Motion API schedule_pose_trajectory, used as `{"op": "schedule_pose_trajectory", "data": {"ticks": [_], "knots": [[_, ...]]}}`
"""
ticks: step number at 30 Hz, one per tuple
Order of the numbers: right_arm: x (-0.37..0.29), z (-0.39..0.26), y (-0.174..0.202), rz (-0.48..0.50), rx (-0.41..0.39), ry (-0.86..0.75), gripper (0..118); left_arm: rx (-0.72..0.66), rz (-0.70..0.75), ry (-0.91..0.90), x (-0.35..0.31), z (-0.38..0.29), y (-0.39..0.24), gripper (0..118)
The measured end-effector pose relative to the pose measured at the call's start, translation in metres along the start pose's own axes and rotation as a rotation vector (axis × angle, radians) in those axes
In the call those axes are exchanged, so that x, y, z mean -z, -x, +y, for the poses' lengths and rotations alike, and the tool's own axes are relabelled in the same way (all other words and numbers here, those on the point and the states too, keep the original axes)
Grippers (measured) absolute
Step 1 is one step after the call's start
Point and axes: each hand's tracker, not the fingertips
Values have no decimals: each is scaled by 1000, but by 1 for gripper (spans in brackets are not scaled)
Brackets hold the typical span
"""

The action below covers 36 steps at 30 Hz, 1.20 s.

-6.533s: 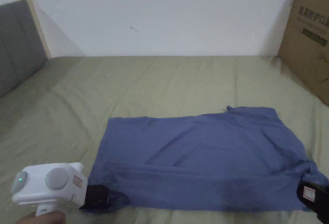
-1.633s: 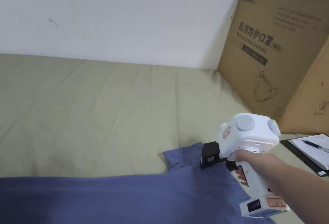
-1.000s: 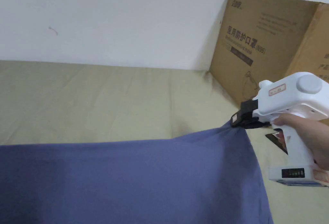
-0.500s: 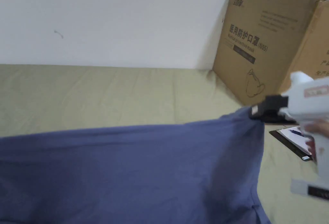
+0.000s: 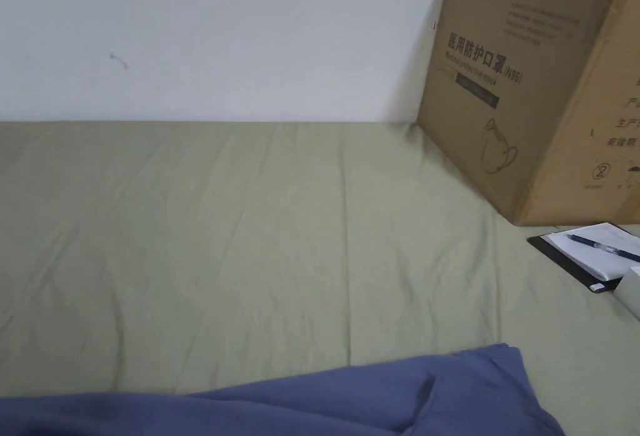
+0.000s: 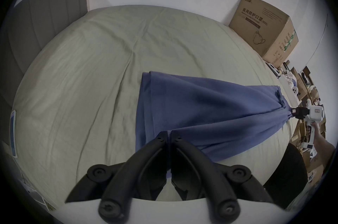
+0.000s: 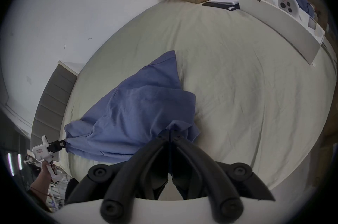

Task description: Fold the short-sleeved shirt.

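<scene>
One bed is seen, its far part bare toward 12 o'clock. Blue shirt is held stretched near the 6 o'clock edge, clamped by left gripper and right gripper. Folding is judged partly done; later folds remain.

A bed under a creased olive-green sheet meets a plain white wall. A grey padded headboard stands at one end, a cardboard box at the other.
</scene>
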Motion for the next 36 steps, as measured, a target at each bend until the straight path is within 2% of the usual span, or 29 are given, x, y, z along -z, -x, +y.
{"op": "schedule_pose_trajectory", "data": {"ticks": [1,2,3,4,5,7,8,11,14,16,17,18,19,20,21,23,24,26,29,31,32,33,35,36], "knots": [[0,2,3,-14,-27,-15,14,0,13,-6,0,0,-2,15],[-1,4,8,-30,-56,-31,28,14,47,-5,-2,2,-6,34],[-4,9,13,-71,-87,-33,58,38,74,-8,-4,4,-11,71],[-6,11,17,-102,-121,-36,92,67,117,-17,-8,4,-13,96],[-11,14,22,-116,-150,-42,113,94,160,-41,-14,5,-17,110],[-22,17,29,-106,-177,-56,114,118,209,-126,-32,9,-26,115],[-34,17,35,-49,-202,-138,113,107,212,-184,-47,12,-28,115],[-68,18,68,5,-262,-235,113,35,144,-364,-89,24,-47,115],[-102,7,111,83,-317,-423,114,-30,19,-521,-129,29,-73,115],[-125,-10,151,72,-346,-628,112,-24,-45,-623,-151,24,-93,114],[-134,-21,164,70,-355,-746,107,-6,-50,-705,-161,18,-106,110],[-140,-32,173,79,-367,-838,90,16,-24,-796,-171,9,-119,96],[-141,-40,180,80,-376,-898,67,43,-4,-858,-177,1,-129,71],[-142,-49,188,63,-382,-958,41,80,30,-910,-181,-7,-139,32],[-141,-56,194,29,-376,-999,7,116,84,-938,-183,-13,-149,0],[-135,-66,202,4,-379,-1024,3,159,140,-997,-186,-26,-158,0],[-133,-69,203,13,-382,-1009,3,158,111,-1000,-184,-31,-154,0],[-131,-70,205,17,-400,-994,0,132,138,-987,-189,-33,-152,0],[-136,-67,201,33,-376,-957,0,75,113,-893,-197,-13,-125,0],[-139,-66,200,25,-381,-940,0,19,-26,-665,-190,20,-86,0],[-140,-66,200,28,-395,-929,0,-37,-93,-496,-173,42,-61,0],[-140,-64,201,51,-415,-903,0,-121,-172,-302,-153,60,-32,0],[-138,-62,207,88,-438,-843,0,-278,-384,-59,-107,72,20,0],[-134,-60,210,96,-450,-817,0,-349,-438,-16,-87,75,35,10]]}}
